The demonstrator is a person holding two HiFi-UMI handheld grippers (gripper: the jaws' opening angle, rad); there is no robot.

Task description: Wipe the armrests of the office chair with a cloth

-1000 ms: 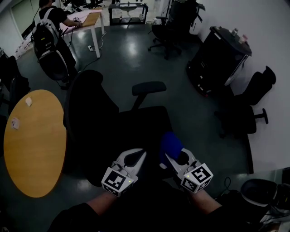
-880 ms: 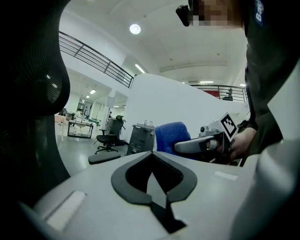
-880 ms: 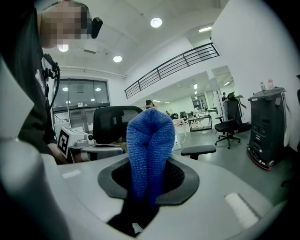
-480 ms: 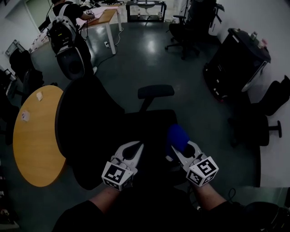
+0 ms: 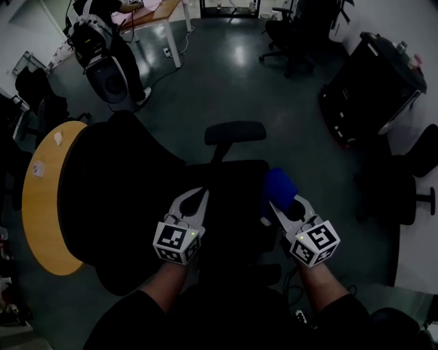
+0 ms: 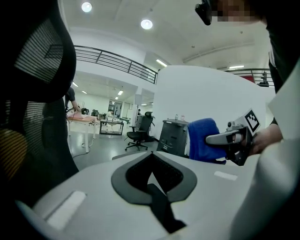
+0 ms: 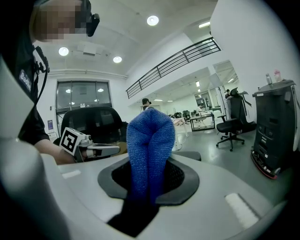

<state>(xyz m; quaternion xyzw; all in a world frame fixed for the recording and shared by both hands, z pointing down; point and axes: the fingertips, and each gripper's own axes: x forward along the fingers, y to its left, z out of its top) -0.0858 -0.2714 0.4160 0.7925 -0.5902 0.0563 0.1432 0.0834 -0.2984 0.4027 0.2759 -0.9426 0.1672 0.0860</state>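
Note:
A black office chair stands below me, with its backrest [image 5: 116, 184] at the left, its seat [image 5: 233, 184] in the middle and one armrest [image 5: 236, 131] at the far side. My right gripper [image 5: 276, 205] [image 7: 149, 164] is shut on a folded blue cloth [image 5: 279, 184] [image 7: 150, 136] that sticks up out of its jaws above the seat's right part, short of the armrest. My left gripper [image 5: 197, 199] [image 6: 152, 157] is shut on nothing, level with the right one over the seat. Each gripper view shows the other gripper alongside.
A round wooden table [image 5: 41, 205] sits left of the chair. A person with a backpack [image 5: 96, 27] stands by a desk [image 5: 154, 17] at the back left. A black cabinet [image 5: 369, 82] and other office chairs [image 5: 294, 34] [image 5: 410, 184] stand to the right.
Both grippers have moved forward over the seat. The blue cloth is now closer to the far armrest. My view has shifted a little to the left.

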